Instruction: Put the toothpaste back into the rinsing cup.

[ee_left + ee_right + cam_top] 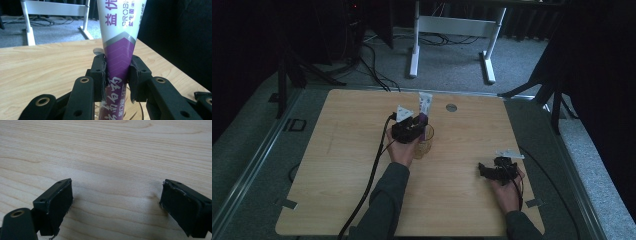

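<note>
Right now the left gripper (117, 77), black w/ two jaws, is clenched on a white-and-purple plastic tube (119, 50) w/ printed lettering. The jaws press the purple lower half from both sides; the tube stands about upright, white upper part rising past the top edge of the left gripper view. In the high view the left gripper (419, 122) sits near the table's middle, a bit toward the far side, grey three-cornered plate on top, black cable trailing back toward the near edge along the dark sleeve. The tube (424, 106) pokes up above it, and its lower end goes down into a clear amber-tinted plastic cup (426, 142) standing on the table just right of the hand. Whether the tube's end touches the cup bottom: can't tell.

The right gripper (116, 202) is released, jaws spread wide apart w/ nothing between them, bare wood grain under and btwn the pads. In the high view the right gripper (484, 170) lies low near the right, near part of the table, well apart from the cup, jaws pointing left, held by the right hand (507, 187).

The light wooden rectangular tabletop (337, 165) has a small round grey disc (451, 107) near its far edge, right of the tube. Beyond the table, grey carpet and a white metal desk frame (452, 30).
</note>
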`<state>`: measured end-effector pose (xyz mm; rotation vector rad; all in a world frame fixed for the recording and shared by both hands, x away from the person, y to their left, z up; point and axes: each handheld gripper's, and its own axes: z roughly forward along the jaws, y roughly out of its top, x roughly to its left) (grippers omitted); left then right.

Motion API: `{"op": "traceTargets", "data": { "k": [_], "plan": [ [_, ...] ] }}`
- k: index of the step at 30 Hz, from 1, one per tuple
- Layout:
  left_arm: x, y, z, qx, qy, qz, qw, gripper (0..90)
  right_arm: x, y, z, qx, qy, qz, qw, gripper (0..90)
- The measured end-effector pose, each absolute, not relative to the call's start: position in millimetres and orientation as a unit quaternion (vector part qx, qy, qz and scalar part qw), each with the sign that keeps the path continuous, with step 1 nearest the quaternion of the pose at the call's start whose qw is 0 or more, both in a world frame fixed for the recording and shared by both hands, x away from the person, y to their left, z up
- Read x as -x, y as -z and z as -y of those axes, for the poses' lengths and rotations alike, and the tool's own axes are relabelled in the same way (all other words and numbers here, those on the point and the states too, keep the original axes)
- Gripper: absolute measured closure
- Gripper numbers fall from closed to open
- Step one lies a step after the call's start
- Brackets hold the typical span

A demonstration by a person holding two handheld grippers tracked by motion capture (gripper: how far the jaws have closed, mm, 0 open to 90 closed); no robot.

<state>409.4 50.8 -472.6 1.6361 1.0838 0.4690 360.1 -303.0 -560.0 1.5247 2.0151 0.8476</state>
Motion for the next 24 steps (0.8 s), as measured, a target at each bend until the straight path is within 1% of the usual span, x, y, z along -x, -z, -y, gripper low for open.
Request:
{"op": "traceTargets", "data": {
  "k": [8,12,16,20,24],
  "plan": [
    [-408,494,-48,-0.715,-0.182,-0.459,0.495,67.5,-360,560,303,-0.555,-0.309,-0.735,0.236,10.7],
    [-405,499,-49,-0.713,-0.181,-0.463,0.494,66.5,-360,560,303,-0.555,-0.309,-0.735,0.236,10.7],
    [-401,499,-48,-0.725,-0.188,-0.449,0.488,60.4,-360,560,303,-0.555,-0.309,-0.735,0.236,10.7],
    [-397,499,-47,-0.727,-0.194,-0.441,0.490,56.7,-360,560,303,-0.555,-0.309,-0.736,0.236,10.7],
    [-394,498,-51,-0.720,-0.183,-0.443,0.501,53.3,-360,560,303,-0.555,-0.309,-0.735,0.236,10.7]
  ]
}}
